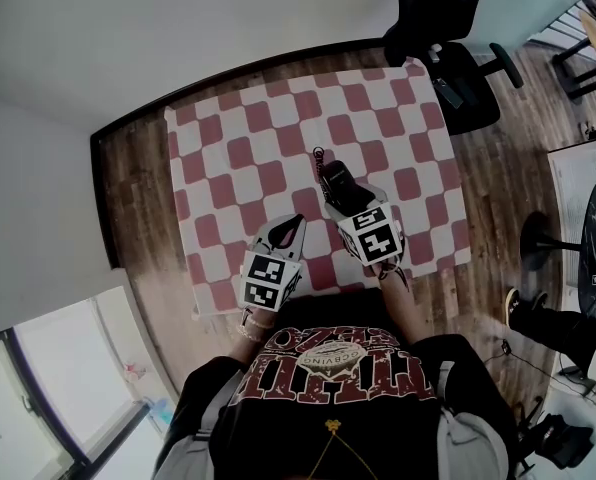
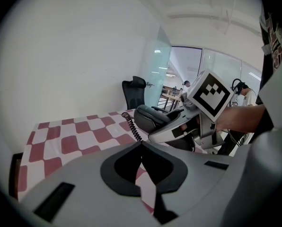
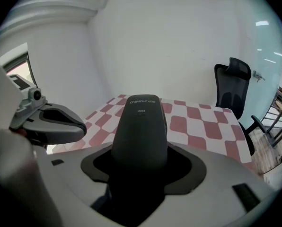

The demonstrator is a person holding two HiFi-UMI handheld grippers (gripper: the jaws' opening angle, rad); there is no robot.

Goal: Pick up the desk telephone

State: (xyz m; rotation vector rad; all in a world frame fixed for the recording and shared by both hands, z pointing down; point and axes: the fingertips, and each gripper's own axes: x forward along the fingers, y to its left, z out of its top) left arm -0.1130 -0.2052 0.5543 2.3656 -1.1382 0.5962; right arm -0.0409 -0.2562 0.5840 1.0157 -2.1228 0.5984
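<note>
A black telephone handset [image 1: 334, 176] [image 3: 141, 126] is clamped between the jaws of my right gripper [image 1: 336, 192] [image 3: 140, 161], over the middle of the red-and-white checked tablecloth [image 1: 278, 138]. Its coiled cord [image 1: 318, 155] [image 2: 132, 126] trails off the far end towards the cloth. In the left gripper view the handset [image 2: 153, 117] sits raised above the table in the right gripper [image 2: 179, 126]. My left gripper [image 1: 295, 222] [image 2: 142, 144] is beside it, nearer the table's front edge, its jaws shut with nothing between them. No separate phone base shows.
A black office chair [image 1: 460, 80] [image 3: 233, 86] stands past the table's far right corner. White walls run behind the table and to its left. Another desk [image 1: 590, 218] and someone's shoe [image 1: 526, 313] are on the wood floor at right.
</note>
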